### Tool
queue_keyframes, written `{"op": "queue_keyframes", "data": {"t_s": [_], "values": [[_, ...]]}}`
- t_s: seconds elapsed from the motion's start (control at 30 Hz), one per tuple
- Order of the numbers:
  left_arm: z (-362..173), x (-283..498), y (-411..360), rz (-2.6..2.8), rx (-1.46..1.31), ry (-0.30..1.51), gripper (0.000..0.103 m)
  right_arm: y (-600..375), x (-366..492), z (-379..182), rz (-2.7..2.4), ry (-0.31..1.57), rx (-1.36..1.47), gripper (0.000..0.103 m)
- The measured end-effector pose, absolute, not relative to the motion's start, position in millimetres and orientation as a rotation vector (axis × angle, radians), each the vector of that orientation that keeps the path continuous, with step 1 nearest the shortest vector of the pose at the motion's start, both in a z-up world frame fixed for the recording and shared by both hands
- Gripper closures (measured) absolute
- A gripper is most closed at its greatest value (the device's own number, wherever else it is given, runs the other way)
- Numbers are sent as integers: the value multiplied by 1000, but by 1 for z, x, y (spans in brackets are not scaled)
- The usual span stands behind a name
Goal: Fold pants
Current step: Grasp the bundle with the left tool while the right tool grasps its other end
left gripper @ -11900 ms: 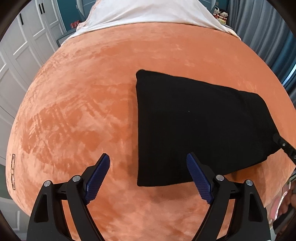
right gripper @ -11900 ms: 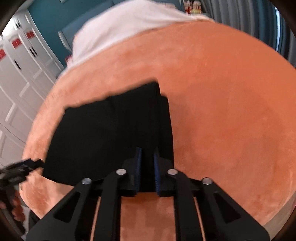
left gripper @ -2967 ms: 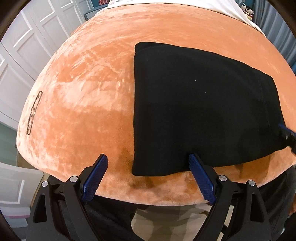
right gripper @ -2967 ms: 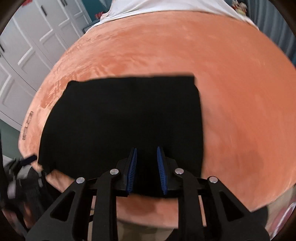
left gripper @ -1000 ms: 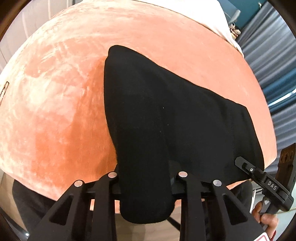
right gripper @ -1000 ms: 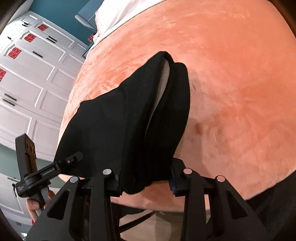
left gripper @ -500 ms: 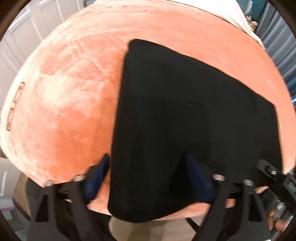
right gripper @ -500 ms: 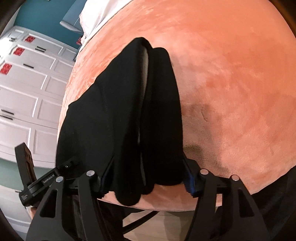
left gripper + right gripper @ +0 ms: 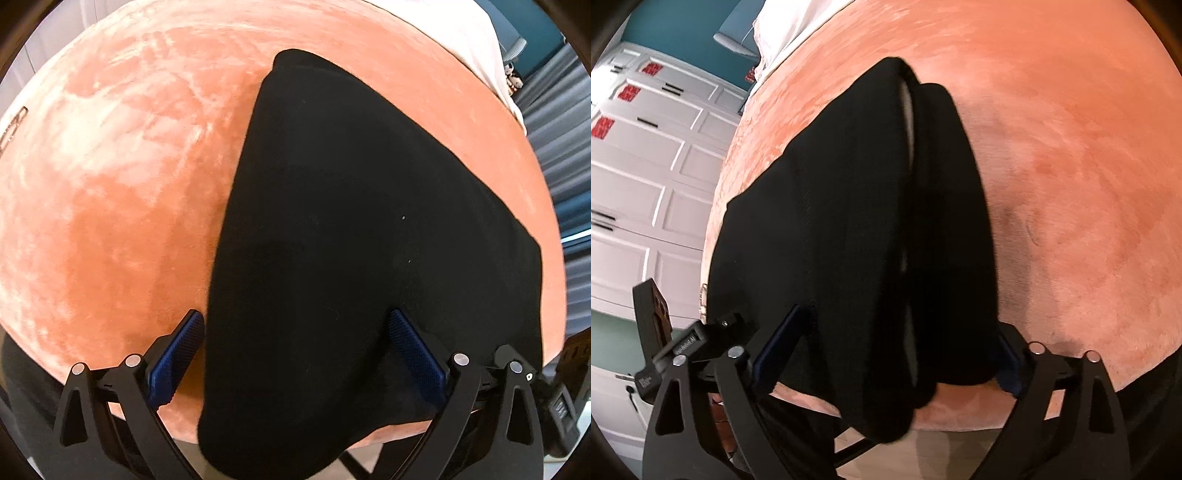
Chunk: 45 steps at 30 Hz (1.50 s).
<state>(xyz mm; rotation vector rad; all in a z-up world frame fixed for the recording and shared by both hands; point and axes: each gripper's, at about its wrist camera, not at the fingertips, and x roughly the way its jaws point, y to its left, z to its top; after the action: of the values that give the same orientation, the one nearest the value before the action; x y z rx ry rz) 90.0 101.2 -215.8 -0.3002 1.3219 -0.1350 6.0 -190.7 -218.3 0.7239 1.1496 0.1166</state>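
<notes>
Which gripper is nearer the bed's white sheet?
Cannot tell. The left gripper and right gripper, jaws just opened, both straddle the black pants at the bed's near edge, far from the white sheet.

The left tongs [image 9: 295,347] are seen at the bottom of the left wrist frame, jaws spread wide after just being opened, with black fabric lying between the blue pads [image 9: 181,354] but not pressed. The right tongs [image 9: 897,350] are likewise spread wide, just opened, with cloth between them.
</notes>
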Motion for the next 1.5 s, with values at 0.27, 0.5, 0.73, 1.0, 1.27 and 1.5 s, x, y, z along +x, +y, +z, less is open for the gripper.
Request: {"op": "queue_keyframes", "data": {"t_s": [0.27,0.5,0.73,1.0,1.27,1.5], "values": [[-225,107,107,-231,-462,1362,8,-205,3,-223,119,1116,841,10],[-217,93,91,-242,-419,1324,38,-216,1,-227,105,1108,901,52],[-186,90,92,-247,-395,1292,75,-199,6,-203,102,1109,808,67],[-155,69,94,-286,-410,1270,80,-188,-8,-161,148,1067,713,68],[-155,45,89,-240,-257,1279,80,-183,-23,-169,142,1113,727,68],[-156,46,80,-222,-228,1279,80,-179,-16,-188,110,1136,748,68]]}}
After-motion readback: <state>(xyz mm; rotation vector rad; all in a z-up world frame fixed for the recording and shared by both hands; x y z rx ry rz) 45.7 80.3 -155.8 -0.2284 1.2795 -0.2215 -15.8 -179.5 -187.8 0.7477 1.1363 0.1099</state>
